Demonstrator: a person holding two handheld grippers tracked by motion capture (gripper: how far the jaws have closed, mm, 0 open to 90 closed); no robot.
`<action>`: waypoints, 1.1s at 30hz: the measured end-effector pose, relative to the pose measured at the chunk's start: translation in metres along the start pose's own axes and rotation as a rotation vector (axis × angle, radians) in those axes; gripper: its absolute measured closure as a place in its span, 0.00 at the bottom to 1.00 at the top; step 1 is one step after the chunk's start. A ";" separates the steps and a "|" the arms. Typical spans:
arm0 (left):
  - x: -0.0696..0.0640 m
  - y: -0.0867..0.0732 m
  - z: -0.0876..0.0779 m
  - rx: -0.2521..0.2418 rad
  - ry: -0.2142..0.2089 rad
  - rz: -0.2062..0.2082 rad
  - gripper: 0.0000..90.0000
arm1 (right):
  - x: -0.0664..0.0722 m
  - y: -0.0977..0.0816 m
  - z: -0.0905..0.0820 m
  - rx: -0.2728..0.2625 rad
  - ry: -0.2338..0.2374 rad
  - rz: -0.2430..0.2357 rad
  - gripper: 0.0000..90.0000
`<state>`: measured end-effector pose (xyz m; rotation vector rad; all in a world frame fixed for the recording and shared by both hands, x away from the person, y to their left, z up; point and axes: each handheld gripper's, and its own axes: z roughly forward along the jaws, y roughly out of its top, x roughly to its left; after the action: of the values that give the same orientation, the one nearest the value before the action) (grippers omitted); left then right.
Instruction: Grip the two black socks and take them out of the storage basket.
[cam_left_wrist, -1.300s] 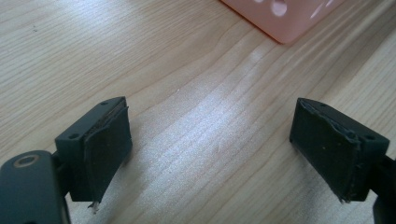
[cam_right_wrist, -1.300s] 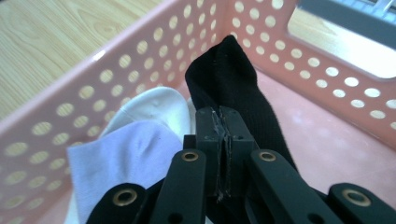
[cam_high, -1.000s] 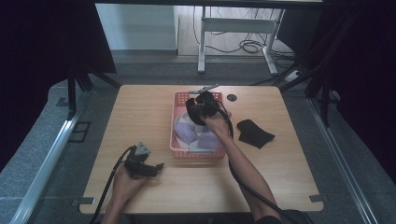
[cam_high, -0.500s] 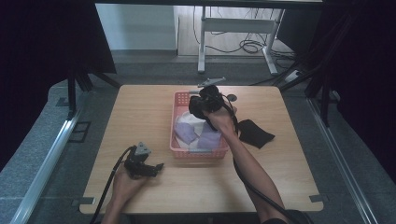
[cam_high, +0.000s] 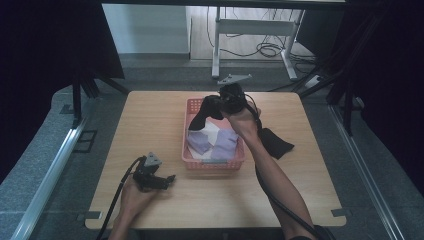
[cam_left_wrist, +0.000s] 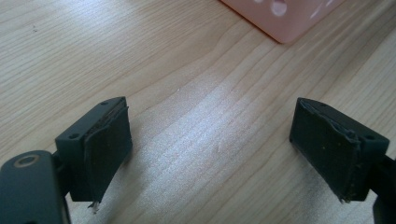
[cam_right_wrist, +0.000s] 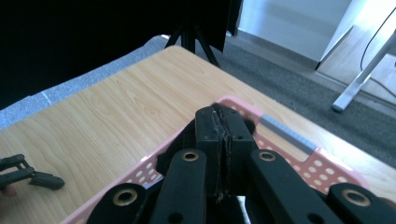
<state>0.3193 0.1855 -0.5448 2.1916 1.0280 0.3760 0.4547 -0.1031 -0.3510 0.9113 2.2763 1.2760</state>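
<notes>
Black sock (cam_high: 201, 114) is hanging over the pink basket (cam_high: 186, 150), pinched in the right tool (cam_high: 227, 101), jaws closed on it. Left tool (cam_high: 167, 180) is resting wide, empty, on the bench (cam_high: 150, 120). Risk: thin pinch slipping, sock dropping back in.

black sock (cam_high: 201, 116) dangling above pink basket (cam_high: 186, 152), second black sock (cam_high: 276, 142) flat on table right of it

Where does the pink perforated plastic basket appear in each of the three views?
High view: pink perforated plastic basket at table centre, below the raised right gripper.
Left gripper view: one rounded corner at the top edge.
Right gripper view: its rim beneath the shut jaws.
Shared landmark: the light wooden table.
</notes>
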 end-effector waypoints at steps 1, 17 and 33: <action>0.000 0.000 0.000 0.001 -0.001 0.000 0.14 | 0.000 0.002 -0.004 -0.008 -0.001 0.000 0.97; 0.000 0.000 0.000 0.002 -0.003 -0.003 0.14 | -0.023 0.019 -0.071 -0.114 -0.091 0.015 0.97; 0.000 0.000 0.000 0.002 -0.002 -0.001 0.14 | -0.054 0.008 -0.118 -0.134 -0.188 0.045 0.97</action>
<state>0.3193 0.1855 -0.5447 2.1924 1.0290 0.3730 0.4254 -0.2100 -0.2825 0.9949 2.0126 1.2867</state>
